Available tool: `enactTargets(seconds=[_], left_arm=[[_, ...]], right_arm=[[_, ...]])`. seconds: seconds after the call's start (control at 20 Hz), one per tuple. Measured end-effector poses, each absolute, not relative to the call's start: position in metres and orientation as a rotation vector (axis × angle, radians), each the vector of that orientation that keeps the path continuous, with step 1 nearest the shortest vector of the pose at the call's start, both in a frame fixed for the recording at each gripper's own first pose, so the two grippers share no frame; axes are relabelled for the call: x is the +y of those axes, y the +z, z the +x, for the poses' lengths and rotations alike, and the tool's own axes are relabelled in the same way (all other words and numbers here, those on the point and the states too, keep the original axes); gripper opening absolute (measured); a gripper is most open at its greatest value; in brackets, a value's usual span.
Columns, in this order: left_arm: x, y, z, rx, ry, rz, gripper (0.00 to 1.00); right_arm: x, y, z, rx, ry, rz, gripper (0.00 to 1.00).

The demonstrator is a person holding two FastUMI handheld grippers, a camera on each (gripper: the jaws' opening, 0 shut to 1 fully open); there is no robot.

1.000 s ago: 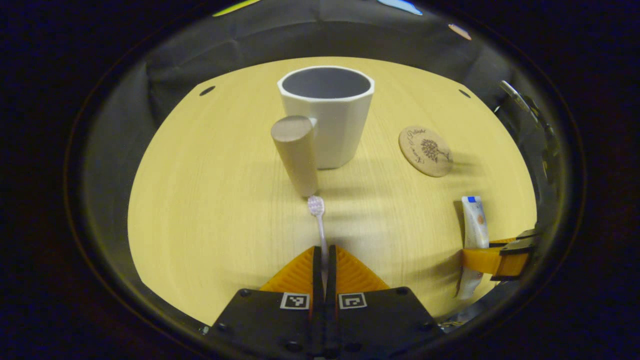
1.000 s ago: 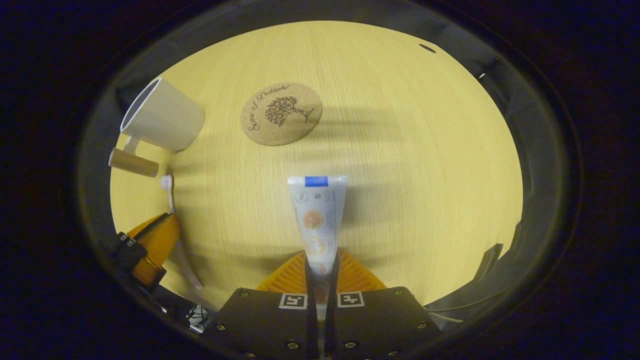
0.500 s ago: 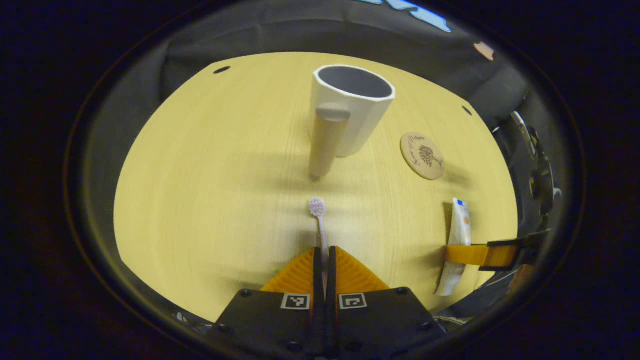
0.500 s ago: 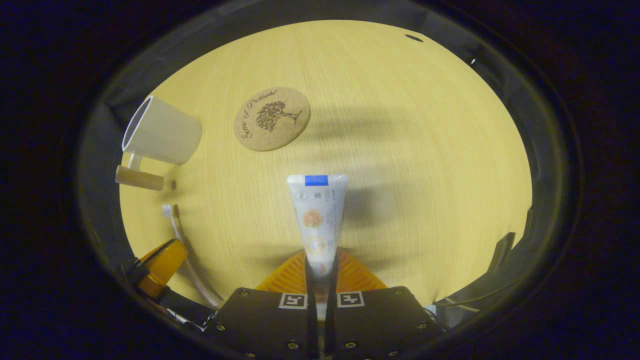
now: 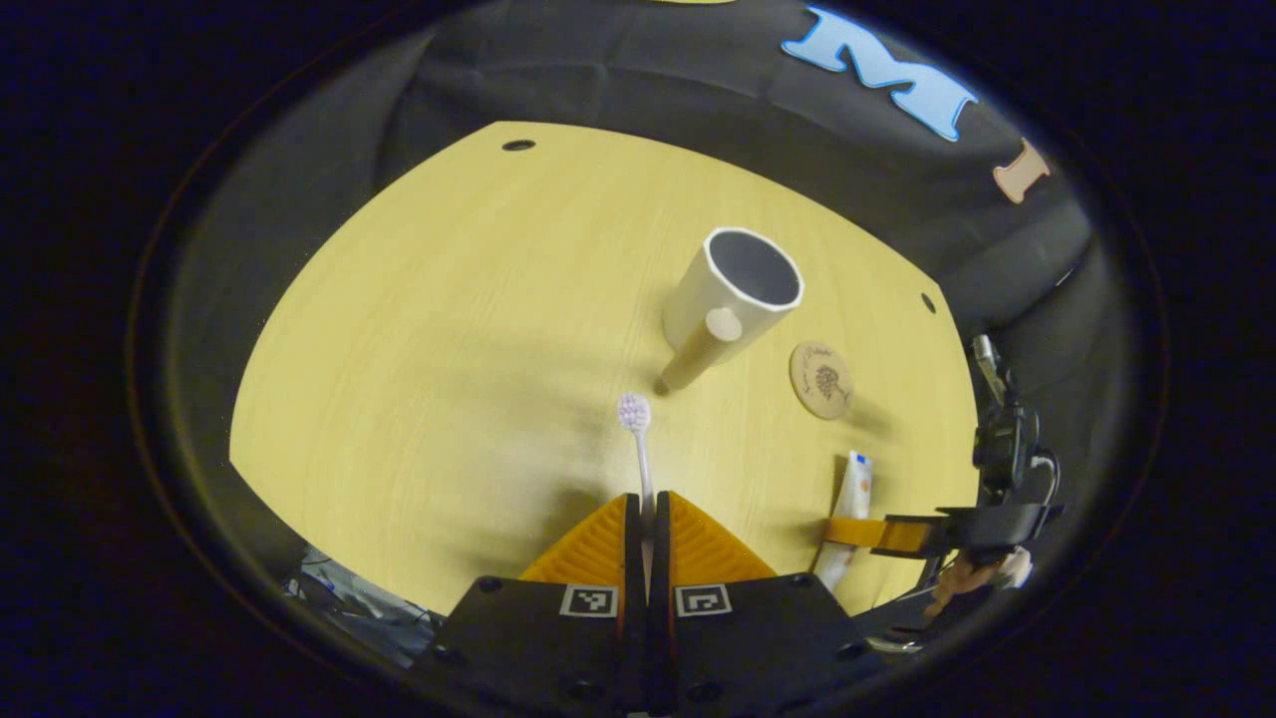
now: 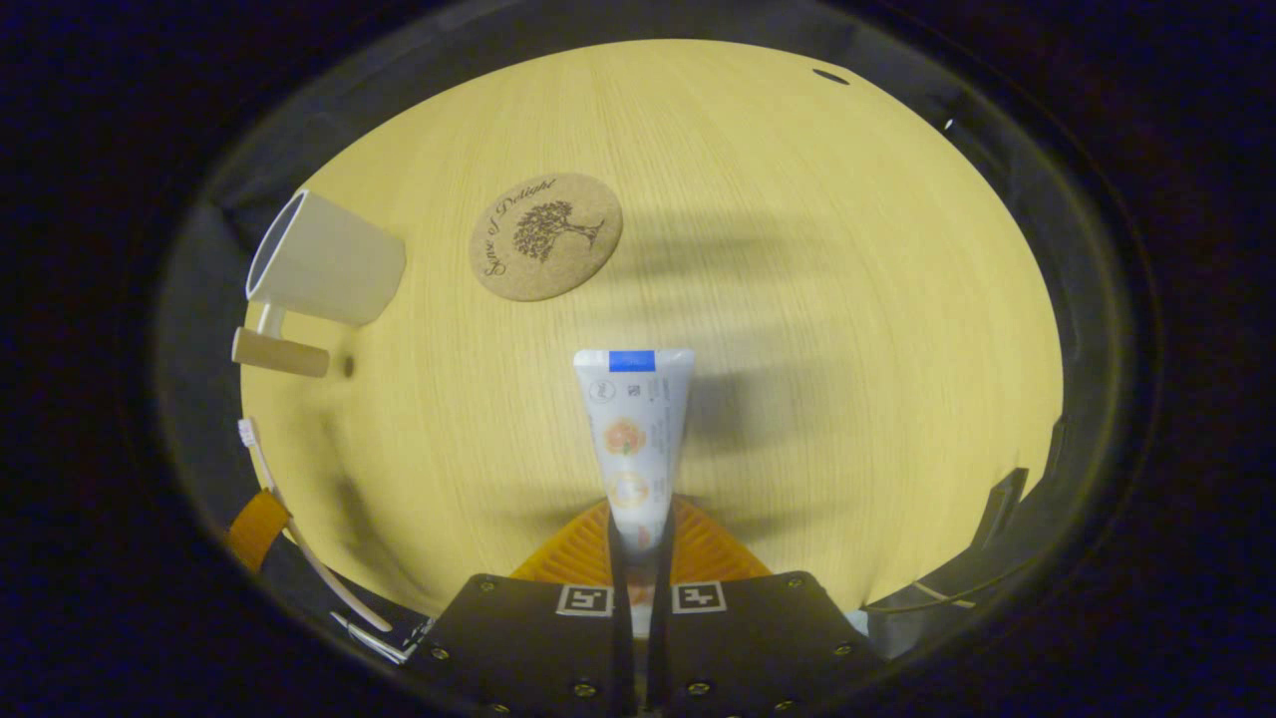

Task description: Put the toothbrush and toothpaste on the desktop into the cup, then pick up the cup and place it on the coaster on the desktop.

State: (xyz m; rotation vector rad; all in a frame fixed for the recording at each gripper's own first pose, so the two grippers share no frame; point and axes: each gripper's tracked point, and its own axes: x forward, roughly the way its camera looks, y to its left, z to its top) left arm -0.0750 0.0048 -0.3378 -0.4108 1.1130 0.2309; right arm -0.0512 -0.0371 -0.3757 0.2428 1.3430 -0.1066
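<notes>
Left gripper view is showing the left gripper (image 5: pixel 646 519) clamping the toothbrush (image 5: pixel 638 439), bristles pointing ahead above the table (image 5: pixel 419 349). Beyond are standing the cup (image 5: pixel 733 294) and, just beside it, the coaster (image 5: pixel 821 380). The right gripper (image 6: pixel 643 529) is pinching the toothpaste (image 6: pixel 630 439) above the table.

Left gripper (image 5: pixel 646 514) is way higher now, toothbrush (image 5: pixel 638 439) lifted clear of the desktop (image 5: pixel 419 379), and the cup (image 5: pixel 733 299) looks much farther off, over to the right.
</notes>
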Motion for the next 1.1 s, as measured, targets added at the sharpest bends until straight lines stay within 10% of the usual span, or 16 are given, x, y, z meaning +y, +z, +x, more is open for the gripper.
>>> enactTargets(seconds=[0.6,1.1], left_arm=[[0.023,-0.221,0.079,0.796,0.147,-0.366,0.07],[0.021,-0.256,0.178,0.736,0.117,-0.265,0.07]], right_arm=[[-0.037,-0.377,-0.052,1.325,-0.097,0.275,0.07],[-0.038,-0.377,-0.051,1.305,-0.105,0.283,0.07]])
